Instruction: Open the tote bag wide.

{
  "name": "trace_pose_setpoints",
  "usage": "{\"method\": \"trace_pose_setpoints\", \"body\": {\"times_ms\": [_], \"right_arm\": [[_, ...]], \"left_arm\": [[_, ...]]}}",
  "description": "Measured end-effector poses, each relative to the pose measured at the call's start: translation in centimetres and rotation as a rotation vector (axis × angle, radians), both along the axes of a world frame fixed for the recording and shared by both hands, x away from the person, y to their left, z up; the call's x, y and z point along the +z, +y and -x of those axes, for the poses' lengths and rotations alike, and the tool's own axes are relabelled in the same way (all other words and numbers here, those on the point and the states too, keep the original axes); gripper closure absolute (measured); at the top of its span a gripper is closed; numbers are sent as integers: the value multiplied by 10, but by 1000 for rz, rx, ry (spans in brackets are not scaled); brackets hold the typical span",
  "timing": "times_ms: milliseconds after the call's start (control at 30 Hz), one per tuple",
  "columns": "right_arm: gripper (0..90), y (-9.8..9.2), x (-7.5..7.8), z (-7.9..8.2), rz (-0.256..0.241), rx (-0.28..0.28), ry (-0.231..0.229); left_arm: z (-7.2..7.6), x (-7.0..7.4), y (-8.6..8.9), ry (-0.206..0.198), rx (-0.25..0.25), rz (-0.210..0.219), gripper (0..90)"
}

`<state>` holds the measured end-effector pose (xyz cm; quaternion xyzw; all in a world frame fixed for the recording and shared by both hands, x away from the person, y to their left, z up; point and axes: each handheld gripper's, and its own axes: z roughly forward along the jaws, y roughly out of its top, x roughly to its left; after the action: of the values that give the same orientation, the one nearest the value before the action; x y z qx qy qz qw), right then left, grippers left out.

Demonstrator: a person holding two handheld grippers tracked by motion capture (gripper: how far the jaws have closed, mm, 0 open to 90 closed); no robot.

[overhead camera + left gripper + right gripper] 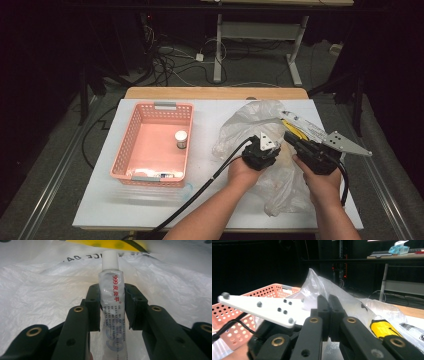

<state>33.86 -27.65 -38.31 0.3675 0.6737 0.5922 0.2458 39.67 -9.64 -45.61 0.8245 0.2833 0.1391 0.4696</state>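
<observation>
A pink basket (131, 150) sits at the counter's (100, 205) left, holding a small white-capped jar (181, 139). Over the plastic bag (240, 125), the left gripper (266, 149) clamps a white ointment tube (111, 297). Just beside it, the right gripper (328, 305) pinches a fold of the bag.

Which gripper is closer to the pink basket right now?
Left. The left gripper is over the plastic bag, on the side facing the pink basket, shut on a tube. The right gripper is farther off, beyond the left one.
</observation>
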Motion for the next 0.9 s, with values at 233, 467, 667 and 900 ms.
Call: {"method": "trace_pose_setpoints", "body": {"times_ms": [233, 467, 667, 900], "right_arm": [[900, -1, 0, -1, -1, 0, 1], [900, -3, 0, 0, -1, -1, 1], [900, -3, 0, 1, 2, -2, 0], [900, -3, 0, 2, 8, 3, -3]], "left_arm": [[-6, -6, -6, 17, 8, -5, 610], [3, -5, 1, 52, -27, -1, 527], [18, -2, 18, 87, -56, 34, 489], [41, -1, 39, 112, -92, 53, 389]]}}
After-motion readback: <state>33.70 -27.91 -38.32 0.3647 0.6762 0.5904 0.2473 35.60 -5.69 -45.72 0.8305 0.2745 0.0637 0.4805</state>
